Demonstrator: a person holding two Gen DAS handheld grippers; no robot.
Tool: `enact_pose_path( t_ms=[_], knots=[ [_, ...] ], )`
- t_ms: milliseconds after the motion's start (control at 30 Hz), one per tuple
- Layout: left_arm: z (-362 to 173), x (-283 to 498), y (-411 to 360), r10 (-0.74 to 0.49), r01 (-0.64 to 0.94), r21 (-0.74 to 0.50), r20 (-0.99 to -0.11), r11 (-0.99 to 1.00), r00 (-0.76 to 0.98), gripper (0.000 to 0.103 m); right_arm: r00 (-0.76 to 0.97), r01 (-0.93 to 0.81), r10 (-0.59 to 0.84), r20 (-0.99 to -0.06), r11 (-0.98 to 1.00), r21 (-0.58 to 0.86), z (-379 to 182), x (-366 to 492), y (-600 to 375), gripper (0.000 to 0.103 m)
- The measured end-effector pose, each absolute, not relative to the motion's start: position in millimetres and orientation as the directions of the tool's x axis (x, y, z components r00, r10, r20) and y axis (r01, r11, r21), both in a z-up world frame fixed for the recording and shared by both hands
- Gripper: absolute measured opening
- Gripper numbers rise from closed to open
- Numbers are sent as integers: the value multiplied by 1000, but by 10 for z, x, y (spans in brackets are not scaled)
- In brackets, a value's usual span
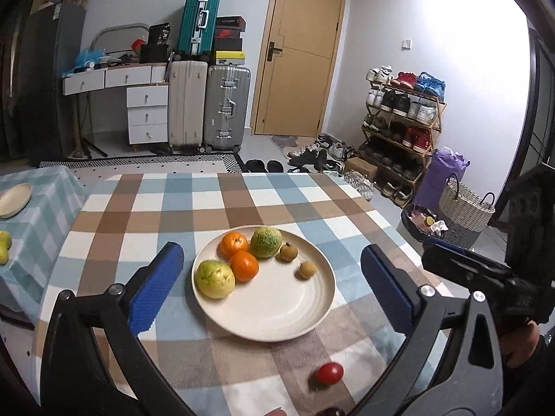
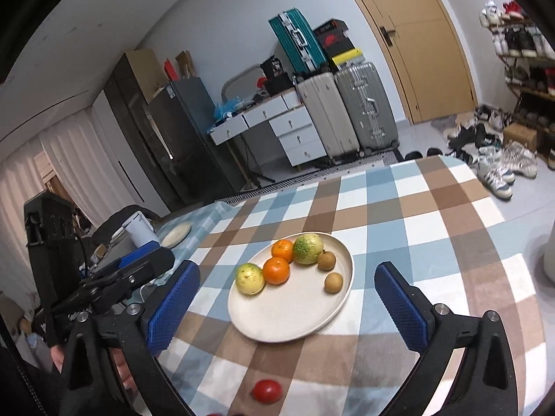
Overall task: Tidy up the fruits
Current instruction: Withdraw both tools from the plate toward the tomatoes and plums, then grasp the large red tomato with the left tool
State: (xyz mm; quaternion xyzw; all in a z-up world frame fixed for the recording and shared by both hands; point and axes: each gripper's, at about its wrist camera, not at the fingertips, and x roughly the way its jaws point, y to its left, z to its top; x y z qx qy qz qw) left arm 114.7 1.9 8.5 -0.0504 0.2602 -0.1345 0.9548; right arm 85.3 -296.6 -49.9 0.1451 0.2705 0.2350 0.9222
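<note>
A cream plate sits mid-table on the checked cloth. It holds two oranges, two green-yellow guavas, and two small brown longans. A red tomato lies on the cloth in front of the plate. My left gripper is open and empty, its fingers either side of the plate. My right gripper is open and empty, also hovering near the plate.
A second cream plate and green fruit sit on the side table to the left. A white kettle stands there too. Suitcases, drawers, a door and shoe rack stand beyond the table.
</note>
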Motion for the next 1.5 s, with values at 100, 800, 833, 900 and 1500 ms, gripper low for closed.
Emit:
enact_pose_path(
  t_ms=[100, 800, 833, 900, 1500],
  knots=[
    [82, 973, 21, -274, 233, -145, -497, 962, 823, 102, 757, -363, 494, -428, 862, 354, -479, 641, -2905, 103],
    [-702, 307, 236, -266, 192, -185, -624, 964, 735, 102, 740, -394, 475, -476, 880, 265, -971, -373, -2599, 103],
    [-742, 293, 239, -267, 194, -183, -629, 964, 730, 102, 735, -393, 476, -483, 880, 268, -1012, -395, -2598, 103],
    [-827, 247, 236, -264, 199, -174, -638, 964, 723, 102, 726, -395, 482, -490, 876, 275, -1062, -425, -2609, 103],
    [-1209, 152, 84, -371, 295, -233, -693, 927, 618, 102, 684, -392, 496, -535, 868, 304, -1342, -489, -2547, 103]
  ],
)
